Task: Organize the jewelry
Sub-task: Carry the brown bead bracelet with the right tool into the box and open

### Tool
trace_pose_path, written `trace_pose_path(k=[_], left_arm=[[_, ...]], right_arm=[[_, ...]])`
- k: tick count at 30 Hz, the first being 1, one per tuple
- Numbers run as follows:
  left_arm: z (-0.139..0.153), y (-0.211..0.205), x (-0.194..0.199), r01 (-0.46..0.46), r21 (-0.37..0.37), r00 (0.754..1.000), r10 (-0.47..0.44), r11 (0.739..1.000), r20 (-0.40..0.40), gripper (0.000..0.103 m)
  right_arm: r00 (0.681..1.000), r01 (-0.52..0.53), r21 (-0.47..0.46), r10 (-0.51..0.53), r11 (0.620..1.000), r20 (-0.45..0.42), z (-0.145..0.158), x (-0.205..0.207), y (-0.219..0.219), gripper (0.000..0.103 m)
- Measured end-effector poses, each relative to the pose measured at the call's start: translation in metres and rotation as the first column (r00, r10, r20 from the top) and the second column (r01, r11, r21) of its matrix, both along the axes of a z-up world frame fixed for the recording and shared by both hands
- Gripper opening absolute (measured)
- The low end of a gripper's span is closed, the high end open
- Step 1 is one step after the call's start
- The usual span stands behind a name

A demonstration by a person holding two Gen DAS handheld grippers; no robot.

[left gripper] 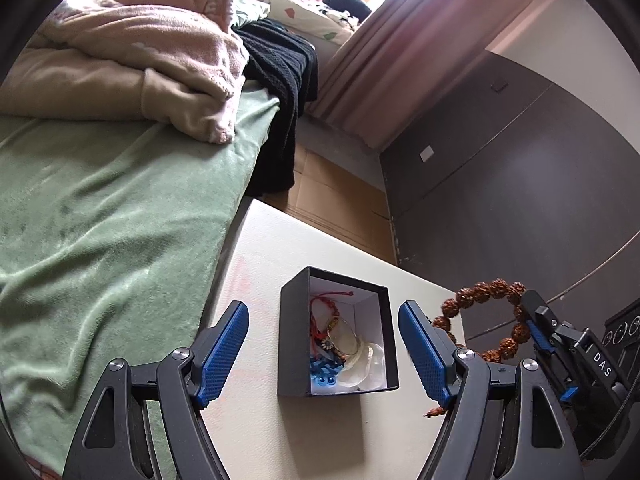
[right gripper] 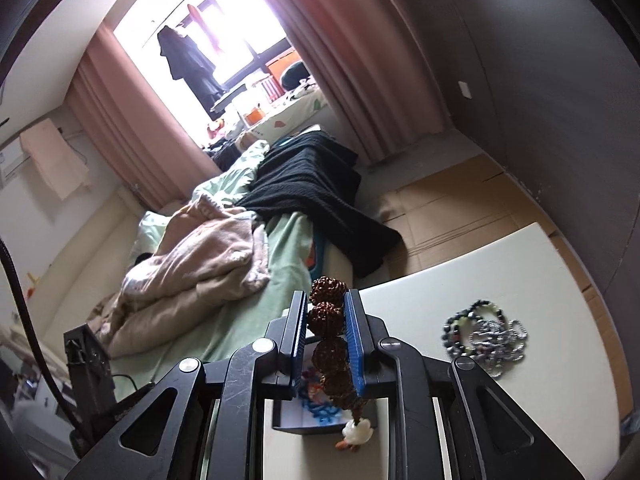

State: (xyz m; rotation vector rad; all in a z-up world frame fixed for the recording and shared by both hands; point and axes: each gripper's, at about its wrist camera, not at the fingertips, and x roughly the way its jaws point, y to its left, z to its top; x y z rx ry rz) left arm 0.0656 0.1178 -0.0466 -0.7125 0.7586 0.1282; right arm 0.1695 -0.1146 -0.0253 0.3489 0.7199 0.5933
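A black jewelry box point(left gripper: 294, 332) with a white inside stands on the white table point(left gripper: 272, 248) and holds red cord, blue and clear pieces. My left gripper point(left gripper: 324, 354) is open and empty, its fingers either side of the box. My right gripper point(right gripper: 326, 340) is shut on a brown bead bracelet point(right gripper: 328, 320), held in the air. In the left wrist view the bracelet point(left gripper: 480, 292) hangs to the right of the box. In the right wrist view the box point(right gripper: 308, 416) lies below the bracelet, partly hidden. A pile of dark and silver bead bracelets point(right gripper: 486, 334) lies on the table.
A bed with a green sheet point(left gripper: 100, 220), a pink blanket point(left gripper: 140, 52) and a black knit cloth point(left gripper: 280, 80) borders the table's left side. Cardboard point(left gripper: 336, 196) covers the floor beyond the table. A grey wall point(left gripper: 520, 180) and pink curtains point(right gripper: 332, 40) stand behind.
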Motion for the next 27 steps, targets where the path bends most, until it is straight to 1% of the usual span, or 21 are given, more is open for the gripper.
trace_pose_path(k=[7, 13, 17, 19, 23, 24, 25, 27], left_arm=[[-0.004, 0.004, 0.006, -0.008, -0.018, 1.000, 0.008, 1.000, -0.003, 0.078], [-0.008, 0.007, 0.017, -0.011, -0.043, 1.000, 0.010, 0.999, -0.008, 0.078], [-0.009, 0.008, 0.021, -0.011, -0.064, 1.000, 0.010, 0.998, -0.008, 0.078], [-0.009, 0.008, 0.022, -0.011, -0.074, 1.000, 0.011, 0.997, -0.005, 0.078], [-0.007, 0.006, 0.023, -0.007, -0.074, 1.000, 0.007, 0.997, -0.001, 0.078], [-0.007, 0.006, 0.022, -0.006, -0.071, 1.000, 0.006, 0.997, -0.002, 0.078], [-0.007, 0.007, 0.021, -0.007, -0.070, 1.000, 0.007, 0.998, -0.002, 0.078], [-0.006, 0.009, 0.018, -0.012, -0.068, 1.000, 0.012, 0.998, 0.000, 0.078]], right_arm=[[0.997, -0.073, -0.013, 0.073, 0.997, -0.010, -0.009, 0.004, 0.039, 0.020], [0.995, -0.091, -0.030, 0.090, 0.995, -0.051, -0.033, 0.016, 0.053, 0.020], [0.996, -0.075, -0.109, 0.070, 0.991, -0.050, -0.045, 0.020, 0.057, 0.020], [0.996, -0.072, -0.122, 0.066, 0.990, -0.053, -0.047, 0.020, 0.055, 0.020], [0.991, -0.123, -0.179, 0.113, 0.976, -0.066, -0.049, 0.013, 0.067, 0.022], [0.987, -0.153, -0.185, 0.140, 0.971, -0.084, -0.050, 0.011, 0.072, 0.027], [0.980, -0.185, -0.184, 0.167, 0.965, -0.109, -0.052, 0.010, 0.076, 0.035], [0.973, -0.213, -0.173, 0.192, 0.962, -0.131, -0.053, 0.007, 0.078, 0.038]])
